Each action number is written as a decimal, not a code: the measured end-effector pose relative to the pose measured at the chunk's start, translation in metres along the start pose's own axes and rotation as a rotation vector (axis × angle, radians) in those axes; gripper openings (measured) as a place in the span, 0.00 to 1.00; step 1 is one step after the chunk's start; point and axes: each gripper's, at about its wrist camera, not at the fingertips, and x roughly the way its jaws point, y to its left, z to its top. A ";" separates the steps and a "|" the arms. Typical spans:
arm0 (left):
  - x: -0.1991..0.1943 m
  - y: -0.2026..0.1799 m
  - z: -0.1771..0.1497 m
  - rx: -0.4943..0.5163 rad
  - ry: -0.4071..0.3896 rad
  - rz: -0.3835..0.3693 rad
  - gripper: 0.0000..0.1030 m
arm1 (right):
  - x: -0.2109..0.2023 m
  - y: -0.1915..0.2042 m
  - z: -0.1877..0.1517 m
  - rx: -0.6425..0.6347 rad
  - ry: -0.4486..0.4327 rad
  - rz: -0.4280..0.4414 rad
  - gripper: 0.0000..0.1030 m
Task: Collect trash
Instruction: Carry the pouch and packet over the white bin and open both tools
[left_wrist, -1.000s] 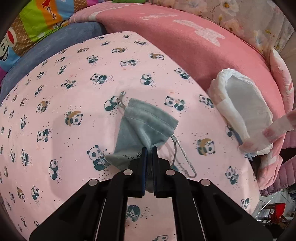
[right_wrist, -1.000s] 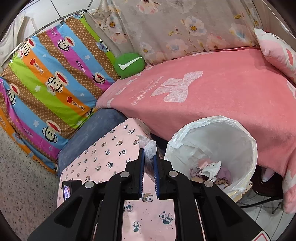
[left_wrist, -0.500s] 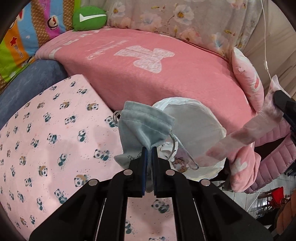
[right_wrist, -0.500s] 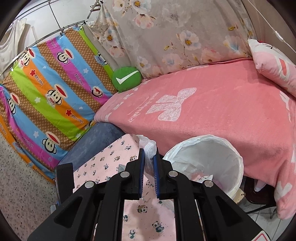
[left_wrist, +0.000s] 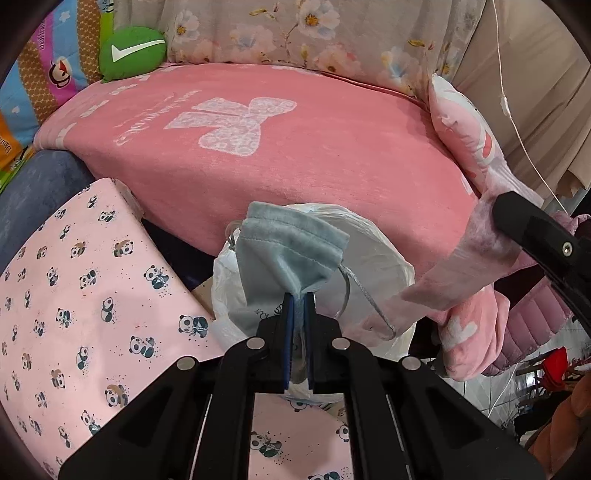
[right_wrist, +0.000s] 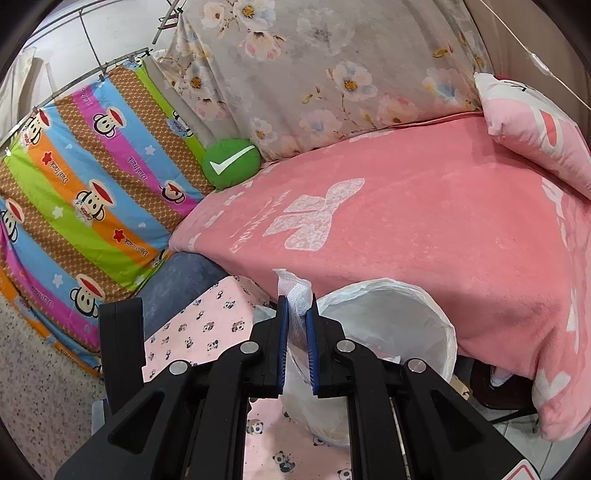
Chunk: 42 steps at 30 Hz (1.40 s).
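The left gripper (left_wrist: 299, 295) is clamping its pads on the lower edge of a grey-blue drawstring pouch (left_wrist: 286, 254), which is now hanging in front of the open mouth of the white-lined trash bin (left_wrist: 384, 266); a second ago the pouch was lying flat on the panda-print cover (left_wrist: 85, 295), so it has been lifted clear and carried right toward the bin. In my judgement the pick is finished and the carry is nearly done, with only the release over the opening remaining.

The right gripper (right_wrist: 297, 314) is likewise pressing its pads together on a white, mesh-textured wrapper (right_wrist: 293, 291), and is holding it just left of the bin rim (right_wrist: 424, 295), closer to the bin than a second ago.

The pouch is looking soft and velvety, gathered at its top, with a faint printed mark near the pads and a thin silver cord (left_wrist: 364, 295) looping down on its right. It is hanging limp, so it is likely to drop straight once freed, though the cord may be catching on the liner.

Beyond the bin the pink blanket (left_wrist: 314, 155) is covering the bed, with a green cushion (left_wrist: 131, 51) at the far left
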 end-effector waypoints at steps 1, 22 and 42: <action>0.001 -0.001 0.001 0.001 0.002 -0.001 0.06 | 0.001 -0.001 0.000 0.001 0.001 -0.001 0.11; 0.011 0.000 0.004 -0.008 0.008 0.021 0.30 | 0.014 -0.010 0.004 0.009 0.021 -0.025 0.11; -0.001 0.018 -0.002 -0.032 -0.061 0.128 0.63 | 0.024 0.000 -0.003 -0.027 0.060 -0.065 0.31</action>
